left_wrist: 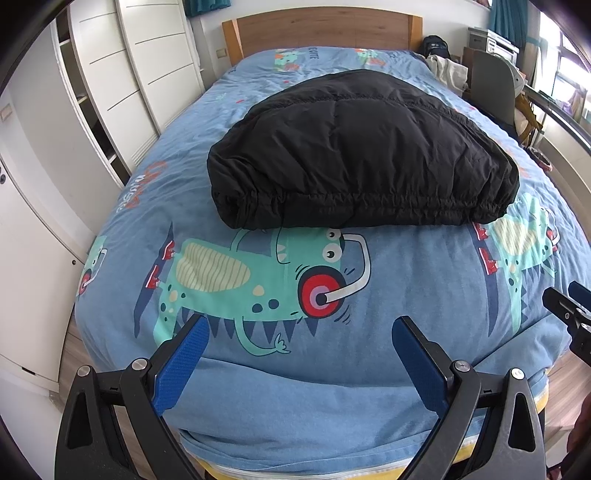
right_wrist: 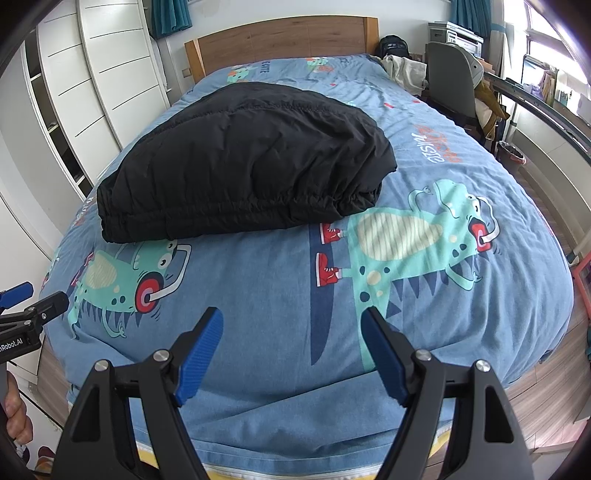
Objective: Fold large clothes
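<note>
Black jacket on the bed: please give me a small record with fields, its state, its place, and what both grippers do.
item: black padded jacket
state: folded into a thick bundle, elastic hem toward the cameras
place: on the blue dinosaur-print duvet, mid-bed
left gripper: open, empty, over the foot of the bed, apart from the jacket
right gripper: open, empty, beside the left one
background: wooden headboard, white wardrobe

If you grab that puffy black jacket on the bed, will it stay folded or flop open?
The black jacket would probably flop open: it looks soft and quilted, with loose stacked layers. It is likely light for its bulk, being puffy. Its smooth shell may slip in the grip.
</note>
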### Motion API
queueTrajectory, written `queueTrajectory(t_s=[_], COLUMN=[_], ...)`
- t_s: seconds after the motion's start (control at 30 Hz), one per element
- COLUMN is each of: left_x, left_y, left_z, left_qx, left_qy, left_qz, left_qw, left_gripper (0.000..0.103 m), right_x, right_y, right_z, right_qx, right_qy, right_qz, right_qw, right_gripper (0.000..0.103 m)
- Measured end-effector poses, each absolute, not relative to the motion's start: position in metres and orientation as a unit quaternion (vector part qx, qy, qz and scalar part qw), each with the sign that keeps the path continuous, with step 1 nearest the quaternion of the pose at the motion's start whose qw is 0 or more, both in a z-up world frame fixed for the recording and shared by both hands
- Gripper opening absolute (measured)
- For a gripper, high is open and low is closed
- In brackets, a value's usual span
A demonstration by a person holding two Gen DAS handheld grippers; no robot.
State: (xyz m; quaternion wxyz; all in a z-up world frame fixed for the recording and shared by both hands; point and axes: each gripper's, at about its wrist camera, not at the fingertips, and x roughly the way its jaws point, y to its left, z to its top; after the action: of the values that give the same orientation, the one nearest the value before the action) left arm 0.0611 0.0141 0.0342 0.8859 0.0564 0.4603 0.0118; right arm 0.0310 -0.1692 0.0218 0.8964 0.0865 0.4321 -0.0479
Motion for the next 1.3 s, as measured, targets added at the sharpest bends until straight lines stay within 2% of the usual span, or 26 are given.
queueTrajectory(t_s=[1.3], left_x=[0.0575], left_y=[0.0141], left_z=[0.0397], left_qx=[0.050], left_qy=[0.457], left_qz=[0.009], left_qw=[0.888], left_gripper=[0.098], right_x=[0.0253], right_y=[-0.1655], right_z=[0.0285], right_qx=[0.085], right_qy=[0.426], right_qz=[-0.051], right_qw=[0.899], right_gripper=[0.076])
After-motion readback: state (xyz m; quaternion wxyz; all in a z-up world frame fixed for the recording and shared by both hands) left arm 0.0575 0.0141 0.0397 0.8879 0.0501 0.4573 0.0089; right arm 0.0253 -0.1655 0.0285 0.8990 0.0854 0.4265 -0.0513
